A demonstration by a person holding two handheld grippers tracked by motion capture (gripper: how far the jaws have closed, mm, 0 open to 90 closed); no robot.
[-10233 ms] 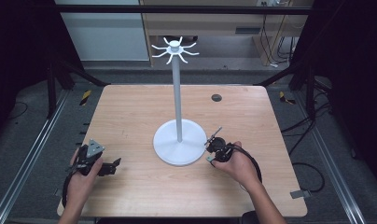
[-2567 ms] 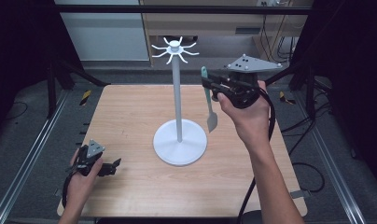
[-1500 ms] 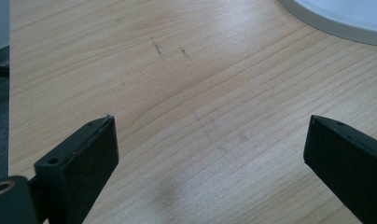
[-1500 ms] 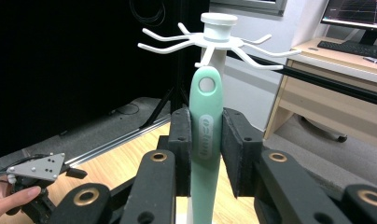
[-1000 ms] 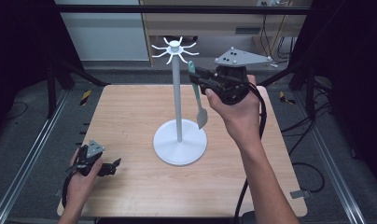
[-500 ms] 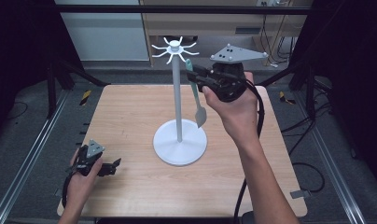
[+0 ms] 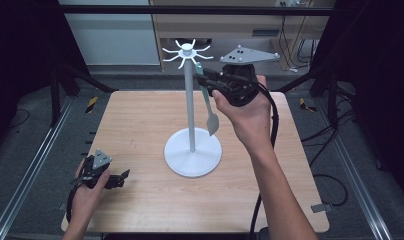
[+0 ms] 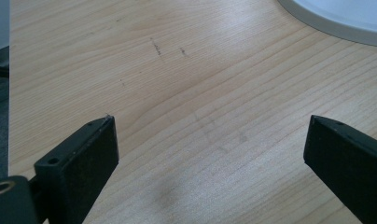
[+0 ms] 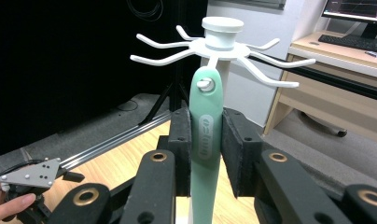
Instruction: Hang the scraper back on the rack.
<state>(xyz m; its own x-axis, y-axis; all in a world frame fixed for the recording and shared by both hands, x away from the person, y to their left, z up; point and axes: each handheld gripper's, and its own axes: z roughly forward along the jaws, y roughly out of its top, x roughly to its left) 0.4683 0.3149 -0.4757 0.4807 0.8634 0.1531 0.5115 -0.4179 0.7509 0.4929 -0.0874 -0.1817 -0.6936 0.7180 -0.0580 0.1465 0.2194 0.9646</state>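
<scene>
A white stand (image 7: 190, 105) rises from a round base (image 7: 192, 152) at the table's middle, with a ring of hooks (image 7: 186, 51) on top. My right gripper (image 7: 204, 81) is raised beside the hooks, shut on the green handle of a hanging utensil (image 7: 206, 97), whose pale blade (image 7: 212, 124) points down. In the right gripper view the handle (image 9: 206, 140) stands upright between the pads (image 9: 181, 135), and a hook tip shows in the handle's hole under the hook ring (image 9: 221, 44). My left gripper (image 7: 121, 177) rests open at the front left of the table (image 7: 140, 120).
In the left gripper view, bare wood lies between the open jaws of the left gripper (image 8: 210, 135), and the stand's base (image 8: 345, 18) curves in at top right. Metal rails (image 7: 35, 165) flank the table. A desk (image 9: 336, 51) stands behind.
My right gripper rose from the table with the utensil, then moved left toward the stand's hooks. Over the last second it edged closer to the pole. The left gripper has stayed put.
</scene>
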